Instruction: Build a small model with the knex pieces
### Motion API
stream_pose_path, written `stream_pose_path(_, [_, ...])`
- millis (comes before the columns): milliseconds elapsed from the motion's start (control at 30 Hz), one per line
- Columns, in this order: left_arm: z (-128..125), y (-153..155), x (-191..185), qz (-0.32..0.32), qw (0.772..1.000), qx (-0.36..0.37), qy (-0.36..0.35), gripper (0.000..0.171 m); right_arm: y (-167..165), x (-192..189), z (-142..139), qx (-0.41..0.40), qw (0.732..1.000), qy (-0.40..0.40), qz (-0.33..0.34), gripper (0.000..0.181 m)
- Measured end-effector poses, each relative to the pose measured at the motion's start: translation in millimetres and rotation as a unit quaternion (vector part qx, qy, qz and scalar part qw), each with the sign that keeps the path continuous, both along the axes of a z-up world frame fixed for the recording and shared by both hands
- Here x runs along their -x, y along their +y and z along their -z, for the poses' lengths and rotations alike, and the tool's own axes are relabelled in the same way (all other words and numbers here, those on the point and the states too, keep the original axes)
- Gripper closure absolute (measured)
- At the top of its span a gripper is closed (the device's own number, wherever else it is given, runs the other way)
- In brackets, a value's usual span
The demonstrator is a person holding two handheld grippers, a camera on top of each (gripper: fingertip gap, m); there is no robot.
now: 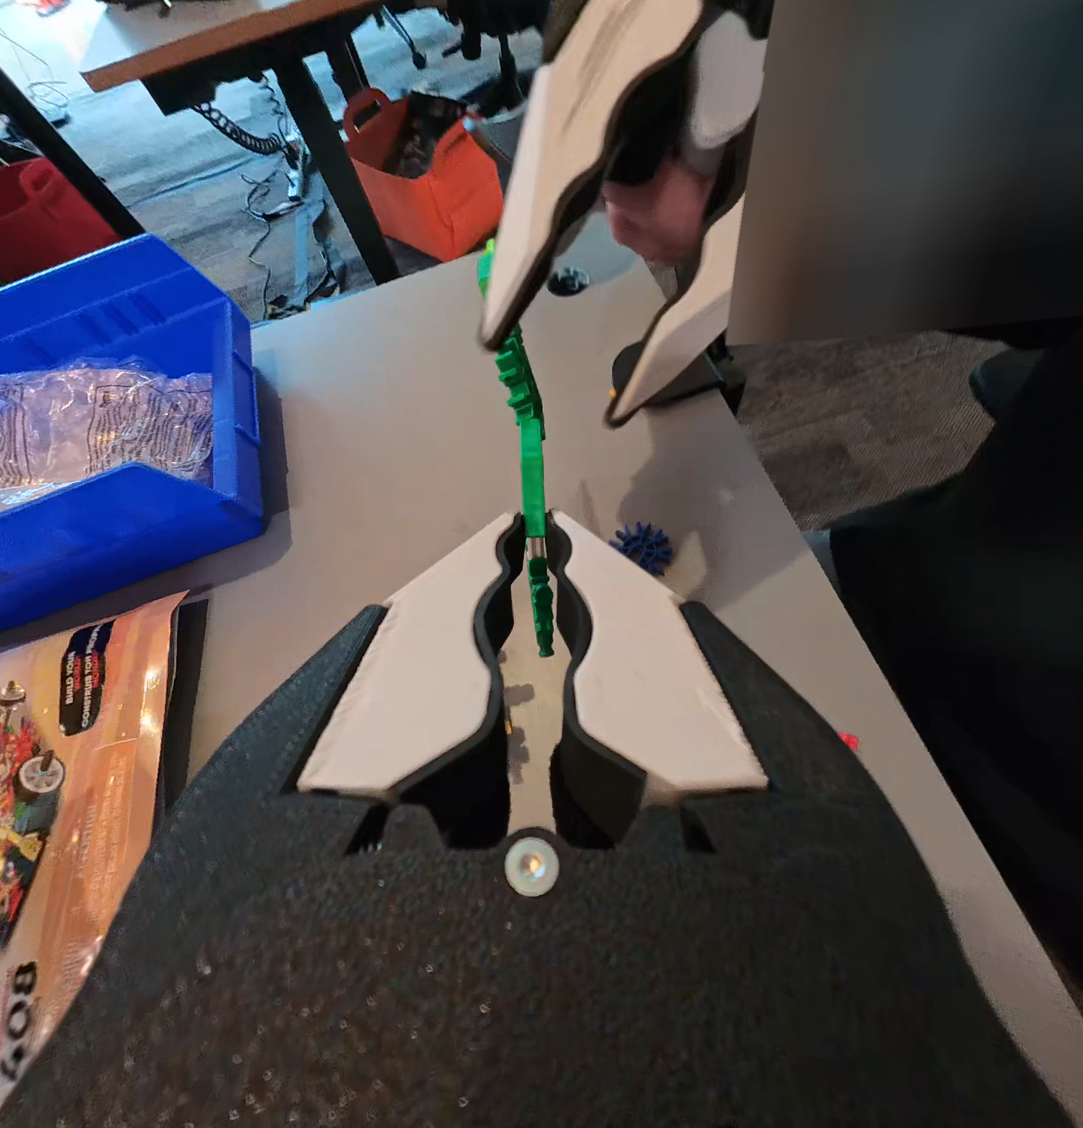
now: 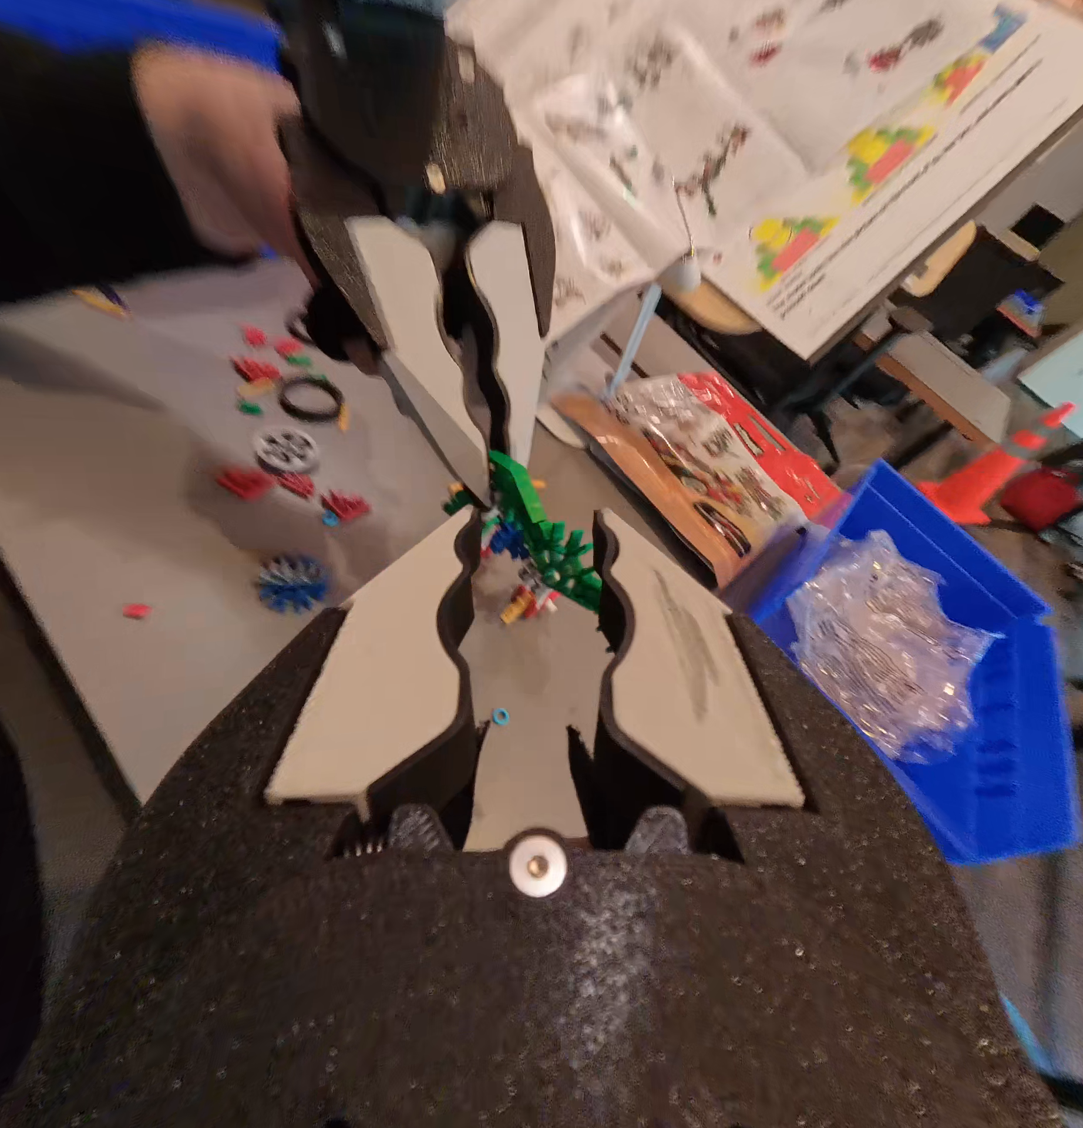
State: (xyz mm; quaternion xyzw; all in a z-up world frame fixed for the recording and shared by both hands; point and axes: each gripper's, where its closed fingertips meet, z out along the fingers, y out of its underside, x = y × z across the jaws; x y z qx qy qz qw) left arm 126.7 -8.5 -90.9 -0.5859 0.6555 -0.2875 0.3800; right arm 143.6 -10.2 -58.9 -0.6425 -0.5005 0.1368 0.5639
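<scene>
Clamping green toothed rod (image 1: 534, 470) w/ my left gripper (image 1: 536, 525); right gripper (image 1: 551, 378) spread apart near its far end, above grey surface (image 1: 374, 427), blue bin (image 1: 179, 342) beside.

Green toy piece (image 2: 530, 525) between parted fingers (image 2: 405, 659).

Left gripper (image 1: 536, 525): fingers pinched nearly together, tips pointing toward 12 o'clock. Right gripper (image 2: 536, 519): fingers spread wide apart, coming in from 1 o'clock in the left wrist view. Hand (image 2: 215, 159) at 10 o'clock grips the left gripper's body.
</scene>
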Motion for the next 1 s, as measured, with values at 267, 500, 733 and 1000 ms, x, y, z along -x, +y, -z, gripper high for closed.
stream_pose_path(267, [3,-8,0,0.012,0.999,-0.031,0.023,0.166,6,10,40,0.047,0.998,-0.028,0.001,0.165])
stream_pose_path(500, [-11,1,-3,-0.008,0.999,0.011,-0.040,0.155,8,7,35,0.163,0.982,0.094,-0.031,0.170])
stream_pose_path(733, [-12,9,7,-0.021,0.996,0.052,-0.073,0.143,16,-8,30,0.239,0.951,0.195,-0.030,0.174])
stream_pose_path(1000, [1,24,7,-0.050,0.995,0.047,-0.069,0.141,14,-5,28,0.250,0.944,0.211,-0.045,0.174])
